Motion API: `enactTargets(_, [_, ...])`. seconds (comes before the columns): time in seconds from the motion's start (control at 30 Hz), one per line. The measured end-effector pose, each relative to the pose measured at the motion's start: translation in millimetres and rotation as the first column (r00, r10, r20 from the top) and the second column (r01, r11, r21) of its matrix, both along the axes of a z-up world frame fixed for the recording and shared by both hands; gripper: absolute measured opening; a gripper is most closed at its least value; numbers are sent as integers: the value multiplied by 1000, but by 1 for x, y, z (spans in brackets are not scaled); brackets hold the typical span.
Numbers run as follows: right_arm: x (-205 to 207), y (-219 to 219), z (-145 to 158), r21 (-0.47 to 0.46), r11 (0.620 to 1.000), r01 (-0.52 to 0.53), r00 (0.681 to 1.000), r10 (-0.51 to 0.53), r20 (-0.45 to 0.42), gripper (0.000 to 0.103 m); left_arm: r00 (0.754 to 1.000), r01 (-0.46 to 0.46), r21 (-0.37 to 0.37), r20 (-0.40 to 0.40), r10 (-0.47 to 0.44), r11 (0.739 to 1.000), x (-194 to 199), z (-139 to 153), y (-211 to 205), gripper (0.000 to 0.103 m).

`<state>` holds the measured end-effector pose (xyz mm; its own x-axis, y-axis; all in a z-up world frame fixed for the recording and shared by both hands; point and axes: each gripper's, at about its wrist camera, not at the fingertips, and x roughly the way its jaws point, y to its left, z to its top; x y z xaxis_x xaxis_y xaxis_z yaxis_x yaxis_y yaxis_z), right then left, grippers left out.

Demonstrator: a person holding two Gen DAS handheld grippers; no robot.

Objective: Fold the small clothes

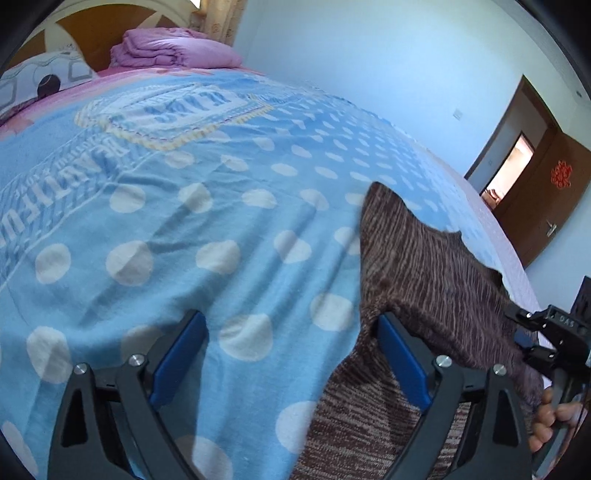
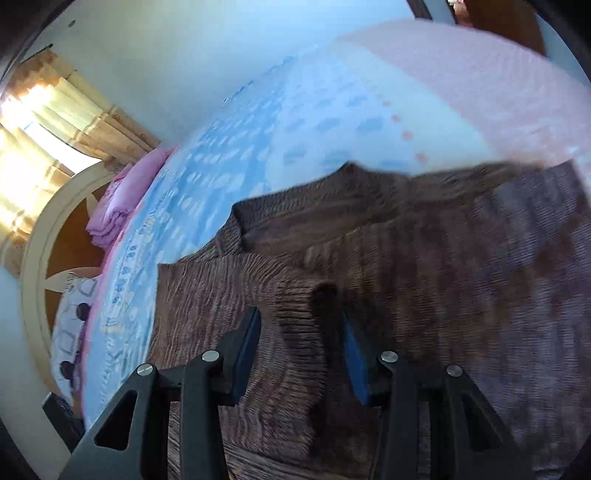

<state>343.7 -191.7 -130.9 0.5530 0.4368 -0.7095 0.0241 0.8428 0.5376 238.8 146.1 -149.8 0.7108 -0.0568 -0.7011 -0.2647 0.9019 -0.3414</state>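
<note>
A brown knitted sweater lies on the blue polka-dot bedspread, at the right of the left wrist view. My left gripper is open above the bedspread; its right finger sits at the sweater's left edge. The right gripper shows at the far right edge there. In the right wrist view the sweater fills the lower right. My right gripper is open, with a ribbed fold of the sweater between its jaws.
A folded purple quilt and a patterned pillow lie at the wooden headboard. A curtained window is by the bed. An open brown door stands on the right wall.
</note>
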Motion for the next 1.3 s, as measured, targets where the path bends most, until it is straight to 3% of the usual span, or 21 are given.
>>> enactTargets(0.07, [5,9,4,-2,1000,-27,999,27,34,43,1000,-22,4,2,22,1000,-1,0,0,90])
enactTargets(0.1, [6,10,8,-5,999,-32,998,32,56,30,1000,-29,-3,6,29,1000,-2,0,1,89])
enactTargets(0.13, [6,12,13,-17,999,-32,996,33,88,23,999,-37,-11,10,37,999,-4,-1,3,88])
enactTargets(0.2, [1,15,30,-74,996,-52,980,65,187,19,999,-42,-21,16,43,999,-4,-1,5,87])
enactTargets(0.3, [-11,19,47,-281,960,4,956,78,282,19,999,-42,-13,15,42,999,-4,-1,4,87])
enactTargets(0.4, [-18,16,50,-480,869,121,962,17,273,19,999,-42,-4,12,42,999,-2,0,3,87])
enactTargets(0.53, [-35,29,49,-394,918,35,960,79,268,19,999,-42,-2,12,42,999,-3,0,2,87])
enactTargets(0.63, [-45,54,31,-393,918,-55,961,155,228,19,999,-41,0,13,41,999,-3,0,2,88])
enactTargets(0.73, [-39,68,1,-433,897,-83,981,151,125,19,999,-39,5,14,39,999,-3,-1,2,88])
enactTargets(0.9, [-48,61,21,-388,919,-73,987,124,107,21,1000,-14,-20,26,15,1000,-2,-1,4,94])
enactTargets(0.97, [-75,46,40,-310,950,-37,981,93,168,22,999,3,-40,34,-2,999,-2,-1,6,96])
enactTargets(1.03, [-106,35,55,-285,958,-13,973,78,219,25,999,19,-62,41,-17,998,-2,-1,8,98])
enactTargets(1.1, [-144,22,74,-306,952,21,961,65,269,44,998,39,-67,42,-36,997,-3,0,8,99])
enactTargets(1.17, [-187,7,89,-332,941,69,949,41,313,52,997,72,-56,33,-70,996,-4,1,5,99])
enactTargets(1.3, [-252,-29,105,-363,921,145,946,-21,325,52,979,203,-47,19,-202,978,-20,11,4,99])
